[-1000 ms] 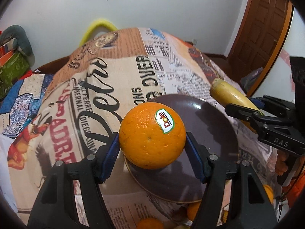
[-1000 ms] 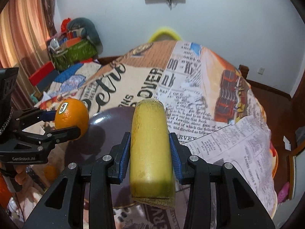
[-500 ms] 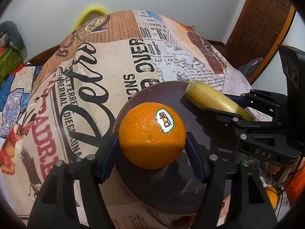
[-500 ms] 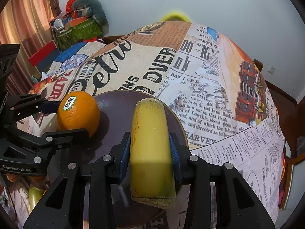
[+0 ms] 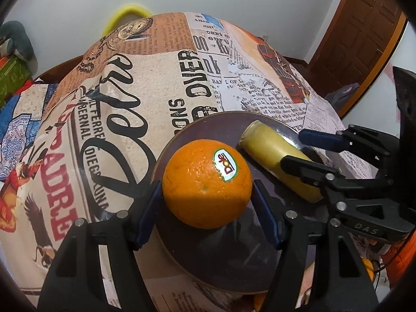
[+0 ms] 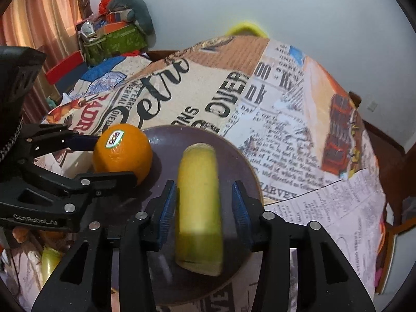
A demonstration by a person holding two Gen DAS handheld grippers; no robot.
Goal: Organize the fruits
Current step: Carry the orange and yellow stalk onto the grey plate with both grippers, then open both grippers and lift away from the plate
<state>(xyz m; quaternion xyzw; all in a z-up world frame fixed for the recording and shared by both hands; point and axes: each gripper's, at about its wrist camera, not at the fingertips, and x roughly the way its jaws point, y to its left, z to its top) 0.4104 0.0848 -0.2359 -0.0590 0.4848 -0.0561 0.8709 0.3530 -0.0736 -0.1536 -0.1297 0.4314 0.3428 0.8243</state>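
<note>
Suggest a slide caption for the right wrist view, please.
Right tool open around the banana piece on the dark plate; left tool grips the orange.

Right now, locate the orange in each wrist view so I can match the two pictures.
Left wrist: the orange sits at centre, between the left gripper pads, above the plate.
Right wrist: the orange is at left of centre, at the plate's left edge, beside the banana.
Shared landmark: the orange's Dole sticker.
</note>
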